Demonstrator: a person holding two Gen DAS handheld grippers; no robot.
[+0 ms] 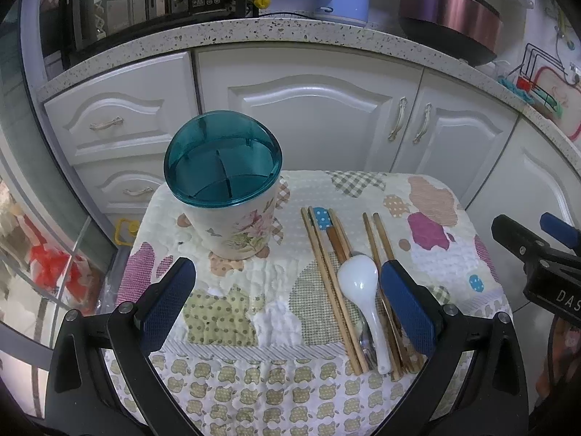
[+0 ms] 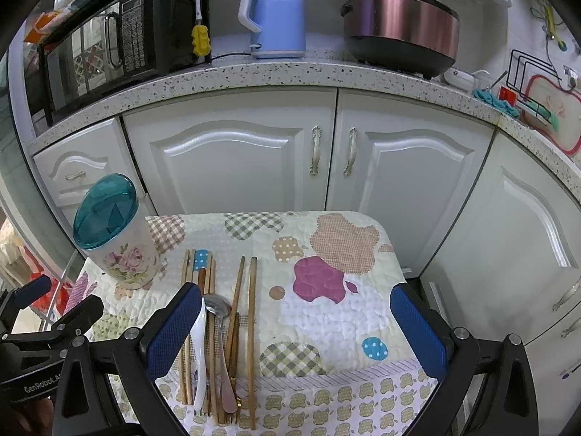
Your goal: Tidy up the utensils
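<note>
Chopsticks [image 1: 328,283], a white spoon [image 1: 363,292] and a metal spoon [image 2: 218,323] lie side by side on the patchwork cloth [image 2: 326,312] over the worktop, likely set out so they can go into the flowery holder [image 1: 232,218] beside them, whose teal lid [image 1: 222,158] is on. Both the left gripper [image 1: 287,301] and the right gripper [image 2: 296,330] have their fingers spread wide and hold nothing. They hover just above the cloth.

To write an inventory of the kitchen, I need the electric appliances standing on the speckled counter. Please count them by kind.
Microwave oven: 1
Blue kettle: 1
Rice cooker: 1
Total: 3
</note>
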